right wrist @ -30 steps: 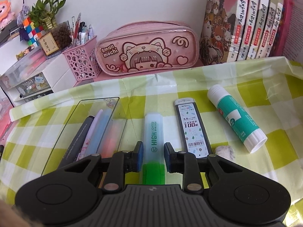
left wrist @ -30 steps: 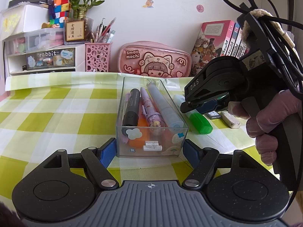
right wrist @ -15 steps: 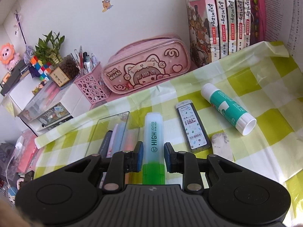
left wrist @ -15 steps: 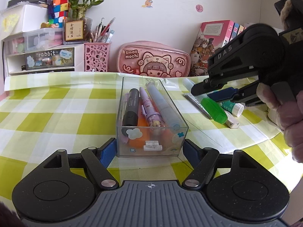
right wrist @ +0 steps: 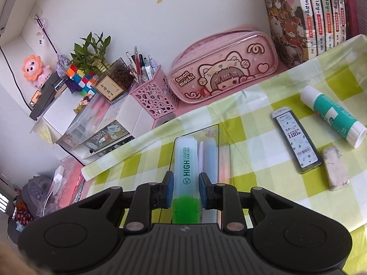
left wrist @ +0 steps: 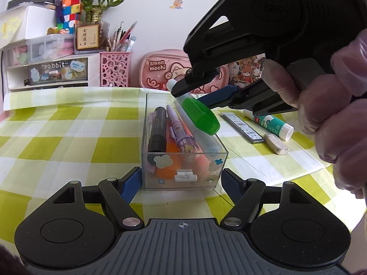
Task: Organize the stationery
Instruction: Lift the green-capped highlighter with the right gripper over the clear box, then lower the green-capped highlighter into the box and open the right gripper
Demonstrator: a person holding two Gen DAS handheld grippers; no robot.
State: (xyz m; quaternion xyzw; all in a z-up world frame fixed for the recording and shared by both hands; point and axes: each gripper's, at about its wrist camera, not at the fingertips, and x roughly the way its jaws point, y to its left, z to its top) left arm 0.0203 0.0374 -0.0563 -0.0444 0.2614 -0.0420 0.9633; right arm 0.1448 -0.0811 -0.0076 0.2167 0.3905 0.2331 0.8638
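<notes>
Hovering now over clear box point(left wrist: 183, 160), highlighter point(right wrist: 185, 174) clamped in right tool point(right wrist: 184, 189)

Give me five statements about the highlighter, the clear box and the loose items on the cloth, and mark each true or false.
1. The right tool is shut on the green highlighter. True.
2. The highlighter already lies inside the clear box. False: it is held in the air above the box.
3. The left tool has its fingers on either side of the box's near end. True.
4. The glue stick is in the box. False: it lies on the checked cloth, beside the lead refill case.
5. The eraser stands on top of the pink pencil case. False: it lies on the cloth.
</notes>
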